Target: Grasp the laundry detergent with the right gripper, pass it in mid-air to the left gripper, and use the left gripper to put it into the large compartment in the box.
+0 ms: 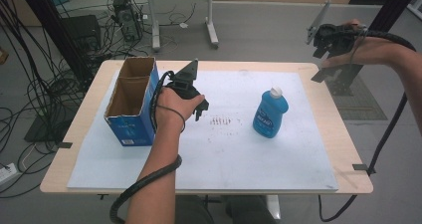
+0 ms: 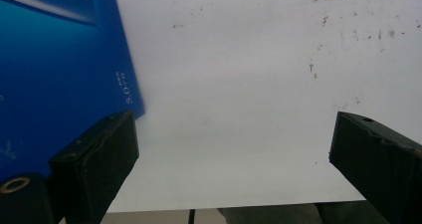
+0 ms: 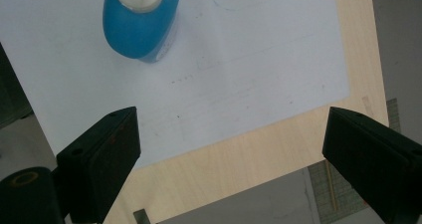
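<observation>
Cardboard box, open-topped with blue sides [image 1: 130,103], stands at the white mat's [image 1: 278,164] left, touching-close beside the released left gripper [image 1: 200,110]; left gripper view shows its blue wall. Blue plastic bottle with white cap [image 1: 270,113] stands mid-right, well below the raised, wide-open right gripper [image 1: 321,47].

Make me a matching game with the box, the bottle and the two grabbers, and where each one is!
Things:
1. blue cardboard box
2. blue bottle
3. left gripper
4. right gripper

Places or states:
A. held up beyond the table's far right corner, open
B. standing upright on the right half of the white mat, white cap on top
C. just right of the box, low over the mat, open and holding nothing
D. at the mat's left edge, open at the top

Pairs: 1-D, 2-B, 3-C, 4-A
</observation>
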Action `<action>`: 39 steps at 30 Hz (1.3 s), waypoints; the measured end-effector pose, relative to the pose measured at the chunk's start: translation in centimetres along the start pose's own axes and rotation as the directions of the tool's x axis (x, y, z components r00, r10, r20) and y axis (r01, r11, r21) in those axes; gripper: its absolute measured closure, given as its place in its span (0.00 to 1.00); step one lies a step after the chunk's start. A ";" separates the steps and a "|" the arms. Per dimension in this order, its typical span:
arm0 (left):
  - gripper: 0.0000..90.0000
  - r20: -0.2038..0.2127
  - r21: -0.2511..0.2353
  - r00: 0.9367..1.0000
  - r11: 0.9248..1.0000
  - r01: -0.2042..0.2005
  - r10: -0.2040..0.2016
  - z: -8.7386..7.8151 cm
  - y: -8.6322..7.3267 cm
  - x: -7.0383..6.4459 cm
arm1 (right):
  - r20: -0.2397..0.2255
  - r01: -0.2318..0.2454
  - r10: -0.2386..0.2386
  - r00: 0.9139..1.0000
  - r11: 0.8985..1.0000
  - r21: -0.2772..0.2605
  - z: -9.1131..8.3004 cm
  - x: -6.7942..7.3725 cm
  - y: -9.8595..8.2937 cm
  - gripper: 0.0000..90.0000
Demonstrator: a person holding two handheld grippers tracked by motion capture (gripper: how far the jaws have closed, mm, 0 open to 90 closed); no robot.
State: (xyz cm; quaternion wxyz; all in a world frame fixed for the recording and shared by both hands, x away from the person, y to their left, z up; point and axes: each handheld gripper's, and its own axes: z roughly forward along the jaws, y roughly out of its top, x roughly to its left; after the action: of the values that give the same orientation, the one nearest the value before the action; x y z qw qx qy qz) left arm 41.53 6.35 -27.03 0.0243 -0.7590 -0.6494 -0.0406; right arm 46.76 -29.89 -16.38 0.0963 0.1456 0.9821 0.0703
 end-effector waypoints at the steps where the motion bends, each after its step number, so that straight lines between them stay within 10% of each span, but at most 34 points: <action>1: 0.06 -0.001 -0.001 1.000 1.000 0.001 -0.001 0.0 0.0 0.0 | -0.004 -0.002 0.002 1.000 1.000 -0.007 0.0 0.0 0.0 0.09; 26: 0.06 -0.014 -0.019 1.000 1.000 -0.006 0.006 -0.3 -0.4 -0.4 | -0.010 -0.009 0.009 1.000 1.000 -0.013 -0.3 0.8 -1.1 0.07; 39: 0.06 0.018 -0.052 1.000 0.999 -0.007 0.008 -0.8 -0.5 -0.1 | -0.032 -0.033 0.033 0.999 0.999 -0.018 1.3 4.3 -4.5 0.07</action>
State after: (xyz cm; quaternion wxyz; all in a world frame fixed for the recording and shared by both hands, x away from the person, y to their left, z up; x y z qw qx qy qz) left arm 41.02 6.27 -26.23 -0.0012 -0.7621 -0.6455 -0.0504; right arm 41.76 -32.71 -19.07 0.0809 0.1597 0.9803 0.0832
